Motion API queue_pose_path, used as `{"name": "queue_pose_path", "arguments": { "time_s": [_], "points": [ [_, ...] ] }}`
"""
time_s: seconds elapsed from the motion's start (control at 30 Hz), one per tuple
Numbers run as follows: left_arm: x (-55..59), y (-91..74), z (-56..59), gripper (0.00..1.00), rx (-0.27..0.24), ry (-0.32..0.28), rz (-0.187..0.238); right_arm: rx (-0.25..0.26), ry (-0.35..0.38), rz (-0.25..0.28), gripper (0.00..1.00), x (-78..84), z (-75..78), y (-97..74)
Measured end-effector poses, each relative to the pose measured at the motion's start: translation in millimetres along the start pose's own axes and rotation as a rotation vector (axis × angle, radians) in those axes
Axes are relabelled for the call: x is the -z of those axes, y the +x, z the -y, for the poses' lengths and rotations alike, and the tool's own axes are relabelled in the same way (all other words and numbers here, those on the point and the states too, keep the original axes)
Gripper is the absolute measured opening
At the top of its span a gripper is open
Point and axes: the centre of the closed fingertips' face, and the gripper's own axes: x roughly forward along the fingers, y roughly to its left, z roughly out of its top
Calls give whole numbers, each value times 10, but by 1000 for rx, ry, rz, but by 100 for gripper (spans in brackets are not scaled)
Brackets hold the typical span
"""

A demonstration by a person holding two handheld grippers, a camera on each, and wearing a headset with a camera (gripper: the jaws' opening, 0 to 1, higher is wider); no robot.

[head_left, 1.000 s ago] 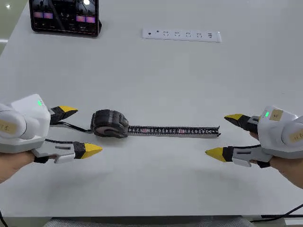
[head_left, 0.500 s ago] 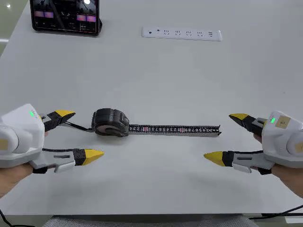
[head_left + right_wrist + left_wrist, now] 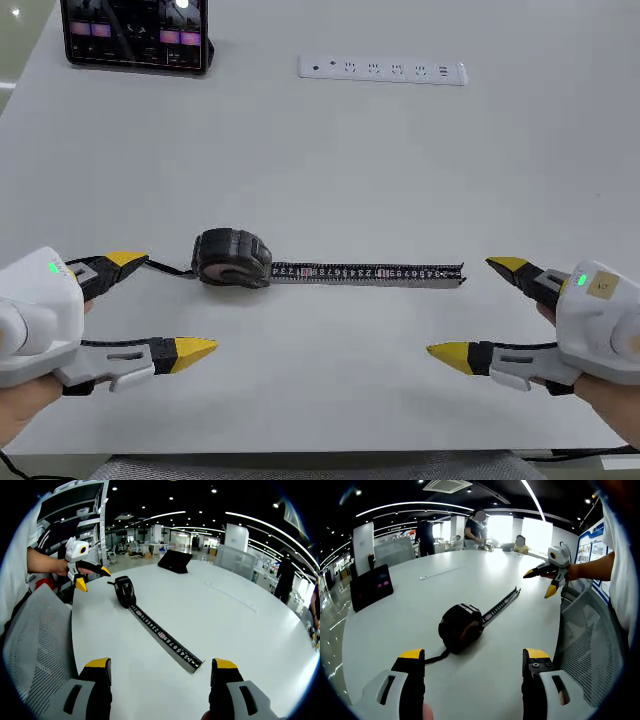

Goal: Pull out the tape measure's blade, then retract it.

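A black tape measure [image 3: 232, 259] lies on the white table, its blade [image 3: 368, 273] pulled out to the right and resting flat, with the hook end at mid-right. My left gripper [image 3: 161, 305] stands open just left of the case, apart from it; a thin black strap from the case runs toward its upper jaw. In the left gripper view the tape measure [image 3: 461, 626] sits ahead between the open jaws. My right gripper [image 3: 480, 308] is open, a short way right of the blade's end. The right gripper view has the blade [image 3: 165, 640] ending ahead of the jaws.
A white power strip [image 3: 382, 72] lies at the back of the table [image 3: 330, 170], and a dark tablet [image 3: 136, 34] stands at the back left. A mesh chair back [image 3: 35, 645] is near the table's front edge. People stand in the far room.
Both grippers have drawn back toward the table's front edge, away from the tape measure. The tape measure and its extended blade have stayed in place.
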Motion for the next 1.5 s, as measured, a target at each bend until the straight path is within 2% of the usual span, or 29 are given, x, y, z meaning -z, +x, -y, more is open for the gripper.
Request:
{"name": "queue_pose_path", "arguments": {
  "time_s": [0.07, 0.43, 0.63, 1.17, 1.5],
  "points": [
    [35, -5, 15, 78, 1, -23, 4, 2, 2, 0, 82, 23, -9, -3],
    [179, -59, 73, 79, -14, -48, -6, 15, 23, 9, 86, 81, -82, -53],
    [210, -83, 89, 80, -21, -58, -7, 30, 31, 8, 87, 139, -100, -73],
    [279, -95, 166, 80, -17, -69, -17, 33, 48, -4, 89, 241, -170, -89],
    [267, -99, 158, 79, -19, -68, -16, 35, 49, -4, 89, 239, -160, -101]
  ]
}}
